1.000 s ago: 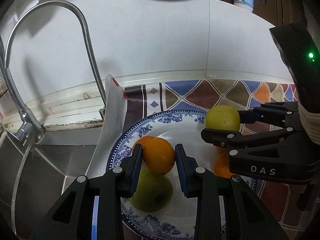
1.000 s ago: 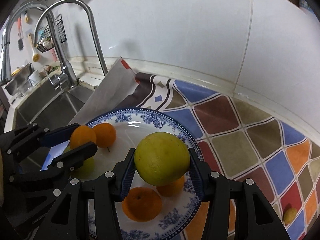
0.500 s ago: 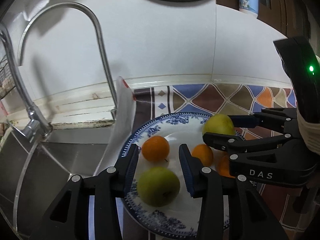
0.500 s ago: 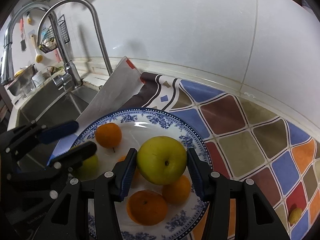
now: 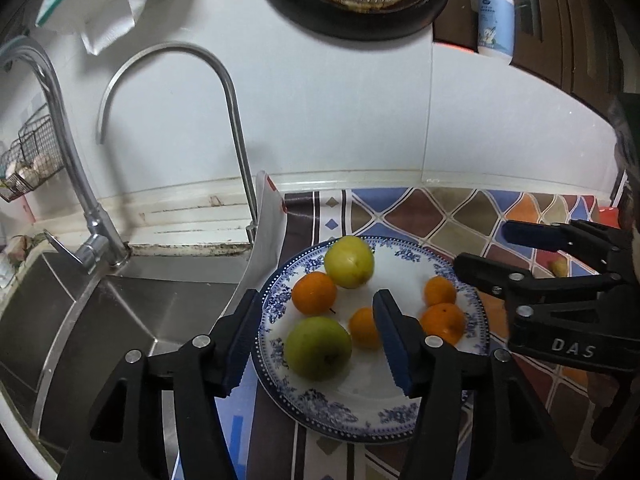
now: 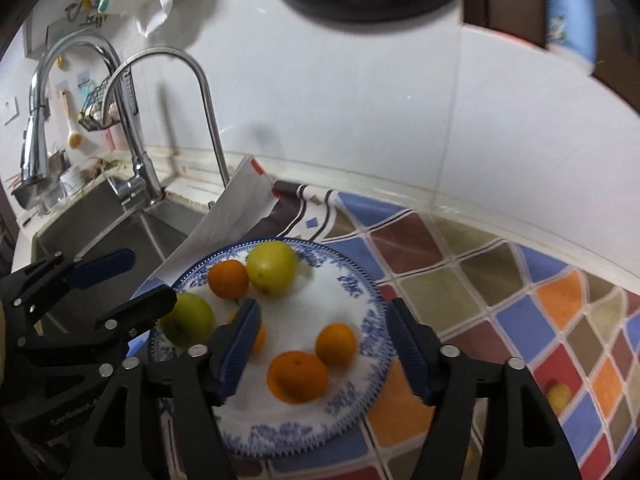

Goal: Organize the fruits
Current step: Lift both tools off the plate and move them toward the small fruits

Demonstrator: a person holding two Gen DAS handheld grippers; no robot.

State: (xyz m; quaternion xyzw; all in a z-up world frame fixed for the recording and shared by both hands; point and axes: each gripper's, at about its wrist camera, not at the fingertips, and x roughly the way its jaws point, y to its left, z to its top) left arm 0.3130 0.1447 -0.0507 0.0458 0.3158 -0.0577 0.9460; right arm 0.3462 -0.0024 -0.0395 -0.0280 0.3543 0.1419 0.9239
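A blue-patterned white plate (image 5: 360, 388) (image 6: 280, 428) lies on the colourful mat and holds several fruits. A yellow-green fruit (image 5: 349, 262) (image 6: 272, 267) sits at its far edge beside an orange (image 5: 314, 293) (image 6: 229, 279). A green apple (image 5: 318, 348) (image 6: 188, 320) is at the near left, with a small orange (image 5: 364, 328) beside it. Two more oranges (image 5: 442, 322) (image 6: 298, 376) are at the right. My left gripper (image 5: 316, 340) (image 6: 140, 280) hovers above the apple, its jaws opening, and nothing touches its pads. My right gripper (image 6: 324, 348) (image 5: 484, 248) hangs over the right oranges, its jaws opening too, and it is empty.
A steel sink (image 5: 132, 312) with curved faucets (image 5: 236, 128) lies left of the plate. A white sheet (image 6: 236, 208) leans at the mat's left edge. A small yellow fruit (image 6: 560, 396) lies on the mat (image 6: 480, 280) at the right. The tiled wall stands close behind.
The left gripper let go of the orange and the right let go of the yellow-green fruit, which now lies on the plate's far edge. Both grippers opened, rose and drew back.
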